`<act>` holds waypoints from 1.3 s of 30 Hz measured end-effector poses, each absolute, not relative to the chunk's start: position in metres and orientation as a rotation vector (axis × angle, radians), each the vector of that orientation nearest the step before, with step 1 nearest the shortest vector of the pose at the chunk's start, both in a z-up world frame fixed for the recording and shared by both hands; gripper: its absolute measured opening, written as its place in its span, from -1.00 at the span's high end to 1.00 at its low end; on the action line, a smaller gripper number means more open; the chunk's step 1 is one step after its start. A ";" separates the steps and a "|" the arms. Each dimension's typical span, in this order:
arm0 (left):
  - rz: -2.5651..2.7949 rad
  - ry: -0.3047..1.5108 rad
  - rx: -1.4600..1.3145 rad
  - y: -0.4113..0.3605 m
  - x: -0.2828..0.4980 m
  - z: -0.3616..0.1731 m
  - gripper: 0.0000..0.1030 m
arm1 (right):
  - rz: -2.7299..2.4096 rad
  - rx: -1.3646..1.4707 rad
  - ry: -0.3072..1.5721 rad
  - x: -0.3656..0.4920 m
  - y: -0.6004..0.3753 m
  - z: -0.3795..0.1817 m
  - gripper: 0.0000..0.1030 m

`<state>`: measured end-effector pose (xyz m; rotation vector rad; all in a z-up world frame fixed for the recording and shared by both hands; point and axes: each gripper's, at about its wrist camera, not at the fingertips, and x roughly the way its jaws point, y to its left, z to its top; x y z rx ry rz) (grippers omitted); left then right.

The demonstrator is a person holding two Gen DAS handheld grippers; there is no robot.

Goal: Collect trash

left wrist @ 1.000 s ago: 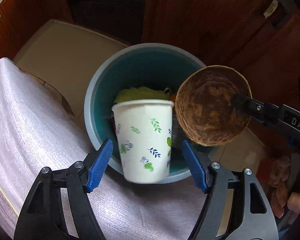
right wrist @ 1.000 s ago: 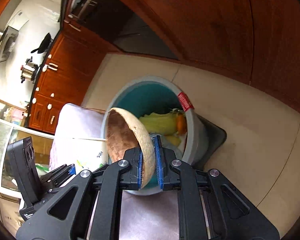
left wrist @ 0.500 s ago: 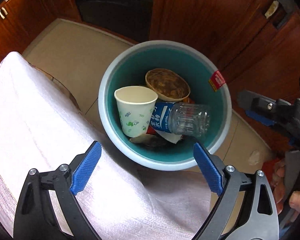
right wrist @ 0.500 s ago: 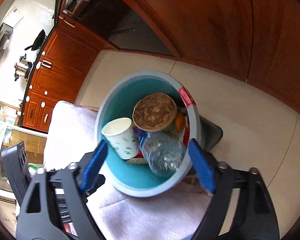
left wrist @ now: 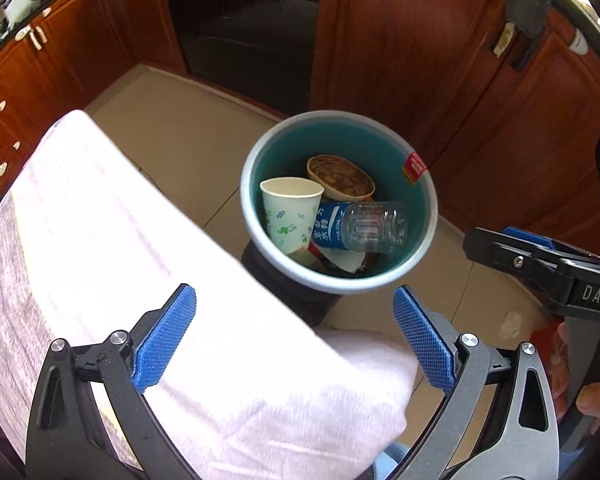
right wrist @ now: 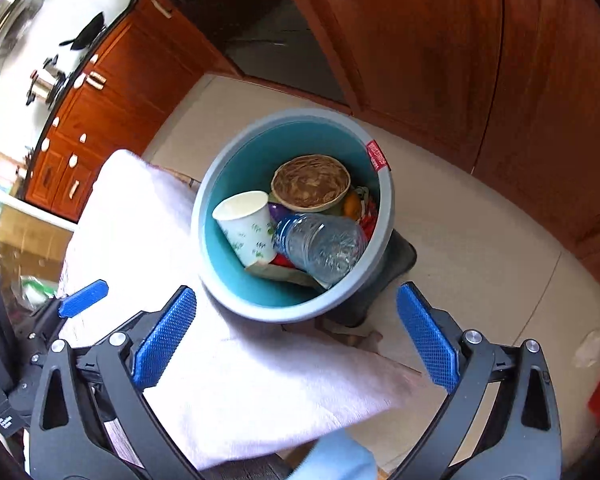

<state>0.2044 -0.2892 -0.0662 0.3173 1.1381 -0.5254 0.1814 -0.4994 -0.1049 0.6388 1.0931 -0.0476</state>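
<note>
A grey bin with a teal inside (left wrist: 340, 140) (right wrist: 204, 208) stands on the floor just past the table edge. In it lie a white paper cup with green leaves (left wrist: 290, 212) (right wrist: 246, 224), a brown woven bowl (left wrist: 340, 176) (right wrist: 310, 182) and a clear plastic bottle with a blue label (left wrist: 364, 226) (right wrist: 320, 244). My left gripper (left wrist: 293, 291) hangs above the table edge, its jaws opening wide, nothing between them. My right gripper (right wrist: 296, 291) is beside it, above the bin's near side, jaws likewise opening and empty. It also shows in the left wrist view (left wrist: 532, 256).
A white cloth (left wrist: 140, 260) (right wrist: 240, 380) covers the table under both grippers. The bin rests on a dark base (right wrist: 396, 256) on beige floor tiles (right wrist: 480, 248). Brown wooden cabinets (left wrist: 400, 48) stand behind it. A person's hand (left wrist: 592, 404) holds the right gripper.
The left gripper let go of the paper cup and the right let go of the brown bowl; both now lie in the bin. Both grippers opened wide and drew up and back.
</note>
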 end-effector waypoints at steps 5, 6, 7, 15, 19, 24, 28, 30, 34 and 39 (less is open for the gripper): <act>-0.497 1.112 0.285 -0.261 0.184 -0.055 -0.92 | -0.049 0.556 1.086 0.163 -0.479 -0.083 -0.87; -0.492 1.110 0.276 -0.256 0.181 -0.054 -0.92 | -0.053 0.536 1.087 0.160 -0.475 -0.079 -0.87; -0.489 1.109 0.266 -0.251 0.178 -0.056 -0.92 | -0.059 0.511 1.092 0.157 -0.469 -0.075 -0.87; -0.468 1.090 0.209 -0.217 0.152 -0.046 -0.92 | -0.076 0.417 1.096 0.127 -0.439 -0.054 -0.87; -0.460 1.080 0.203 -0.203 0.139 -0.043 -0.92 | -0.090 0.369 1.106 0.115 -0.423 -0.049 -0.87; -0.445 1.070 0.177 -0.189 0.126 -0.041 -0.92 | -0.093 0.302 1.115 0.106 -0.405 -0.042 -0.87; -0.431 1.061 0.162 -0.179 0.115 -0.037 -0.92 | -0.095 0.229 1.106 0.099 -0.389 -0.038 -0.87; -0.427 1.058 0.156 -0.174 0.110 -0.037 -0.92 | -0.108 0.188 1.109 0.095 -0.381 -0.036 -0.87; -0.422 1.056 0.159 -0.169 0.103 -0.037 -0.92 | -0.100 0.141 1.107 0.090 -0.371 -0.036 -0.87; -0.423 1.062 0.167 -0.166 0.094 -0.041 -0.92 | -0.113 0.103 1.094 0.084 -0.366 -0.035 -0.87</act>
